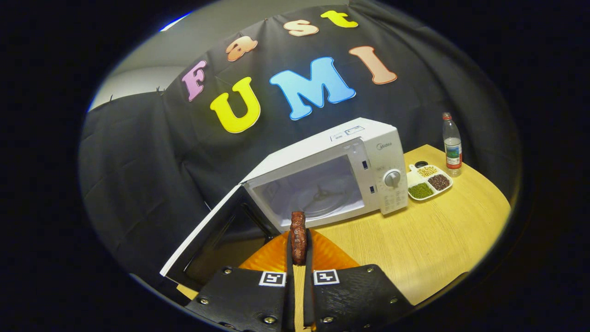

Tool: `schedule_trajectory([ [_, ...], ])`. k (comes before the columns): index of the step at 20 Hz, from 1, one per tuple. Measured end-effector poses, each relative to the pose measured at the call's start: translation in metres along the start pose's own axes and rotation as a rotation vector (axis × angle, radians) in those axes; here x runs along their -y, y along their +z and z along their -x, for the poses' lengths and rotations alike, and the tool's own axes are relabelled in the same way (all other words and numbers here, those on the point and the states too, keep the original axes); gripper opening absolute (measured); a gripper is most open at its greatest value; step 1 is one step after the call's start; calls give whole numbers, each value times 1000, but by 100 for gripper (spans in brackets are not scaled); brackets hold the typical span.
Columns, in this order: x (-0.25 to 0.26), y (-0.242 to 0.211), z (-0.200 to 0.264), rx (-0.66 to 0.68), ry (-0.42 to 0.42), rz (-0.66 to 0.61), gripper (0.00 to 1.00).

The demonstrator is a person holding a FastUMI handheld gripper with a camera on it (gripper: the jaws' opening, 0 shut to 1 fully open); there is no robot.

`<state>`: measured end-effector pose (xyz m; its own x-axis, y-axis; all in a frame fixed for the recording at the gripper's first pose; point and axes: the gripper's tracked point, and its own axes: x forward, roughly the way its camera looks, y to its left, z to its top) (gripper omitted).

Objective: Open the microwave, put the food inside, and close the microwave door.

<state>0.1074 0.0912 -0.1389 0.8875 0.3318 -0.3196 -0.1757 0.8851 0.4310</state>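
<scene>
The piece of meat (298,235) stood upright, pinched between your gripper's (298,251) nearly closed fingers, above an orange plate (272,256). Just beyond, the microwave (332,175) stood with its door (216,235) swung wide. Beside it, a divided tray (428,182) held beans and grains.

One microwave (322,177), door swung open — one piece of food (298,236) clamped in one gripper (298,249); at two o'clock, one bottle (452,145), one divided tray (428,182); one orange plate (272,256) — one table (428,240).

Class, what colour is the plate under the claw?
Orange plate, seen in the gripper view; the claw grips the food.
</scene>
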Motion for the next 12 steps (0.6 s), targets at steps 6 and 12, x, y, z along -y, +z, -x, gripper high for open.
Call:
schedule_trajectory([
  [6, 0, 5, -65, 29, -16, -12, 8],
  [12, 15, 13, -125, 89, -56, -23, 7],
])
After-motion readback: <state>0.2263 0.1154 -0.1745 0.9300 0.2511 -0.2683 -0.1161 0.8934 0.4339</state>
